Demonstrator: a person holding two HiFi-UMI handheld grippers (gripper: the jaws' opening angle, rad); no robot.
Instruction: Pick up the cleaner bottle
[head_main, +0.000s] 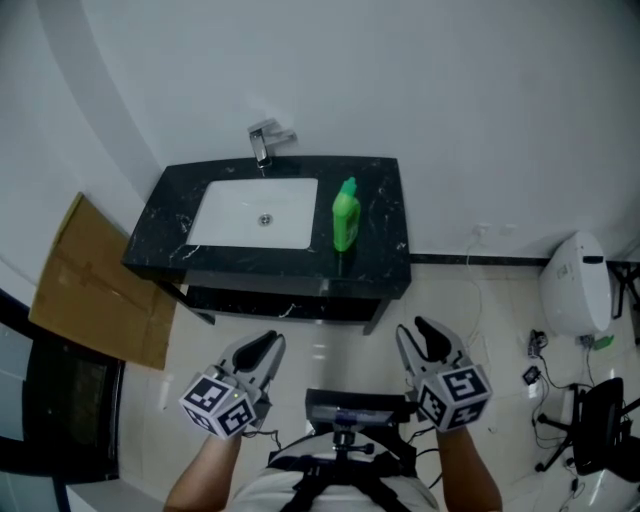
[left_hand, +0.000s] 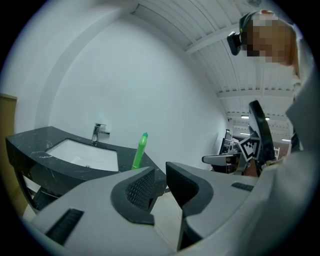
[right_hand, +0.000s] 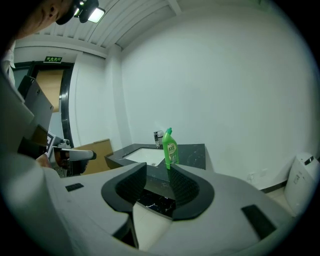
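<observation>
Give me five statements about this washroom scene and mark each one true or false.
1. The green bottle stands upright on the black counter, right of the basin in the head view. True.
2. The right hand-held gripper is shut on the bottle. False: its jaws stand apart and empty, short of the counter.
3. The faucet sits behind the basin. True.
4. The cardboard is at the counter's right. False: it is at the left in the head view.
5. The left hand-held gripper holds nothing. True.

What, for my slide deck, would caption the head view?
Green cleaner bottle stands upright on the black counter, beside the sink.
</observation>
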